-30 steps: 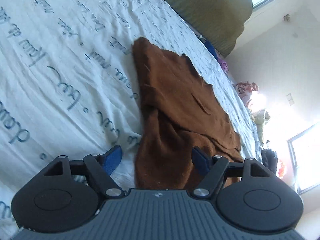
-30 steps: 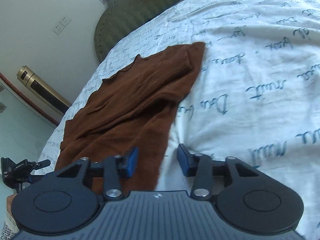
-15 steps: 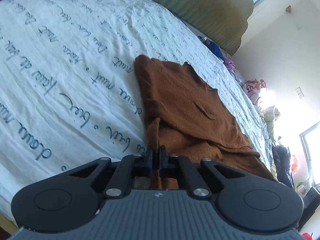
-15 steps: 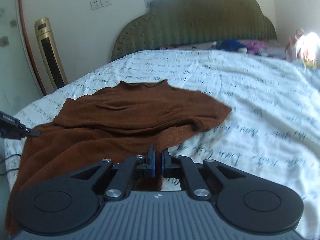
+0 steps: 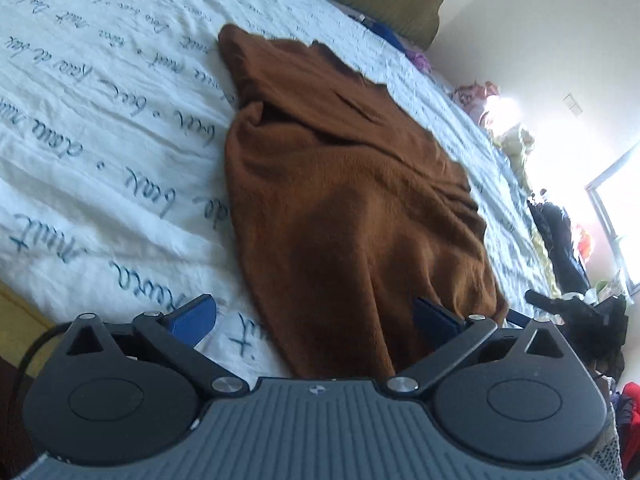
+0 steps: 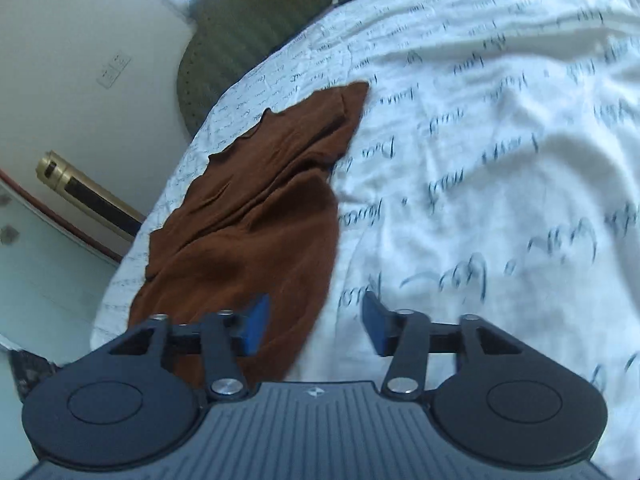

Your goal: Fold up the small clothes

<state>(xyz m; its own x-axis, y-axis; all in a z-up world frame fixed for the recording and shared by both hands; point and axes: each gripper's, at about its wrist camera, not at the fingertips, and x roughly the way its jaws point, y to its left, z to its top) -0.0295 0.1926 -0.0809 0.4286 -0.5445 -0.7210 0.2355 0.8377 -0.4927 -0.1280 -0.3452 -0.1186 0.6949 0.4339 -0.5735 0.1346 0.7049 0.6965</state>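
Note:
A small brown knit garment [image 5: 352, 200] lies lengthwise on the white bedspread [image 5: 100, 128] with blue script. My left gripper [image 5: 314, 316] hovers over the garment's near hem. Its jaws are opening wide; the cloth lies loose between the blue pads [image 5: 192, 316] and neither pad presses on it. In the right wrist view the same garment [image 6: 248, 232] lies at the left. My right gripper [image 6: 316, 328] is at its near right edge with jaws opening. One of its pads [image 6: 256, 326] is over the cloth and the other is over bare bedspread [image 6: 500, 200].
A green padded headboard [image 6: 240, 32] stands at the far end of the bed. A gold standing unit [image 6: 88, 196] is by the wall on the left. Clothes and clutter [image 5: 560, 240] lie beyond the bed's far side, by a bright window. The bed edge [image 5: 16, 312] is close at lower left.
A second ago both grippers stood open at the garment's near end. Half a second ago both were shut on its hem. Now both have let go and the cloth lies loose.

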